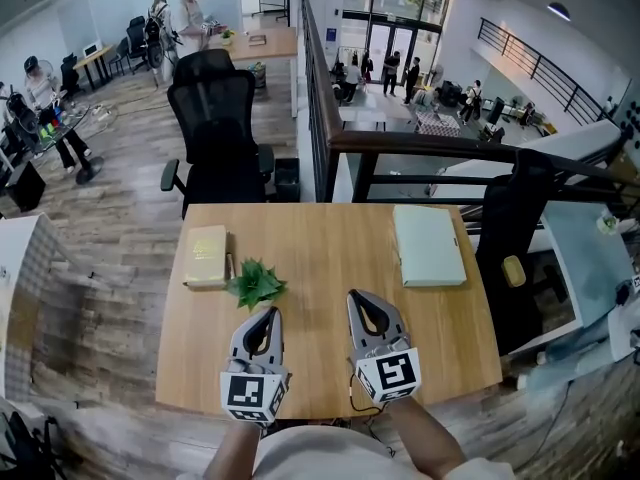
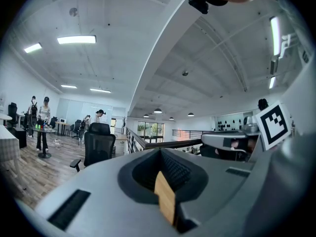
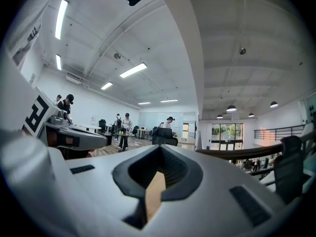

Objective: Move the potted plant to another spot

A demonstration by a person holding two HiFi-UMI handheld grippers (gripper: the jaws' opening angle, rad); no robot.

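Observation:
A small potted plant [image 1: 256, 284] with spiky green leaves stands on the wooden table [image 1: 320, 358], left of the middle. My left gripper [image 1: 272, 312] lies just in front of it, its tip close to the leaves, jaws shut with nothing in them. My right gripper [image 1: 354, 296] rests beside it to the right, also shut and holding nothing. Both point level toward the far edge. In the left gripper view, the left gripper [image 2: 160, 151] shows closed jaws and no plant. The right gripper [image 3: 159, 148] looks the same in the right gripper view.
A beige book [image 1: 206, 256] lies just left of the plant. A pale green folder [image 1: 428, 245] lies at the far right of the table. A black office chair [image 1: 215, 118] stands behind the far edge, and a dark railing [image 1: 450, 148] runs beyond it. People stand far off.

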